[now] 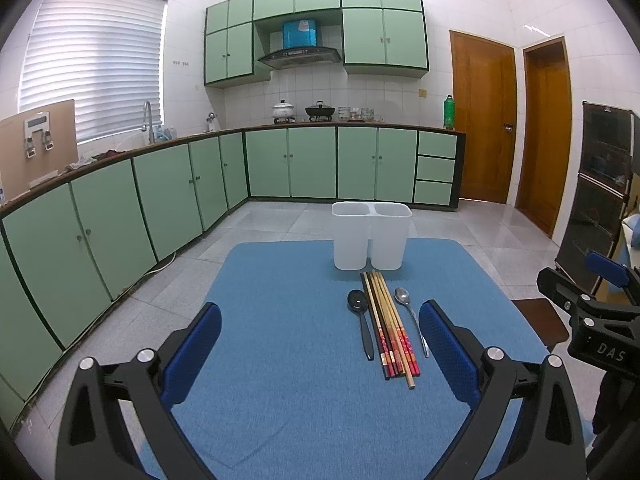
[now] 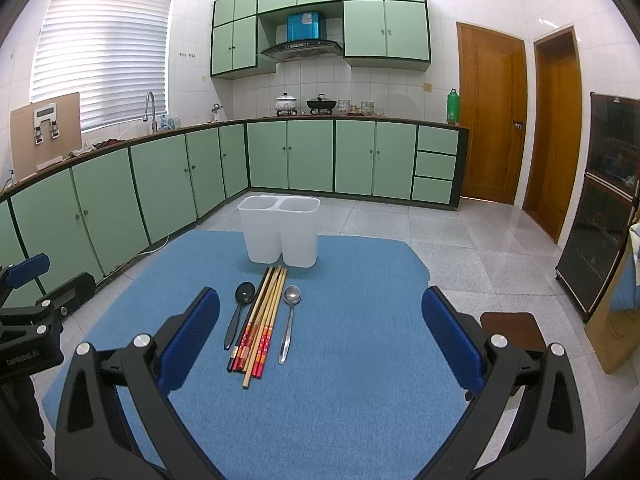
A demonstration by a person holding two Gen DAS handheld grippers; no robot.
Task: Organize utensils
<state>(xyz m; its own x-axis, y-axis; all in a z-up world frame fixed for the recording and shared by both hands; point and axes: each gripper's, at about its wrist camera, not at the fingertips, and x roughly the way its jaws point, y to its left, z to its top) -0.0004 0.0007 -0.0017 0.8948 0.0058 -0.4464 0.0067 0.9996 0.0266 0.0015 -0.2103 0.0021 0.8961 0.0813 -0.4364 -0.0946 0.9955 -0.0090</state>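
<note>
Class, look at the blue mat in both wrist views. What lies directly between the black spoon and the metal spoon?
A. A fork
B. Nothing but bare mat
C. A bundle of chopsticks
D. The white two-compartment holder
C: the chopsticks lie side by side on the blue mat, with the black spoon on one side and the metal spoon on the other; the white holder stands beyond them.

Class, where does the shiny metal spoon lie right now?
The shiny metal spoon lies on the blue mat, right of the bundled wooden chopsticks.
</note>
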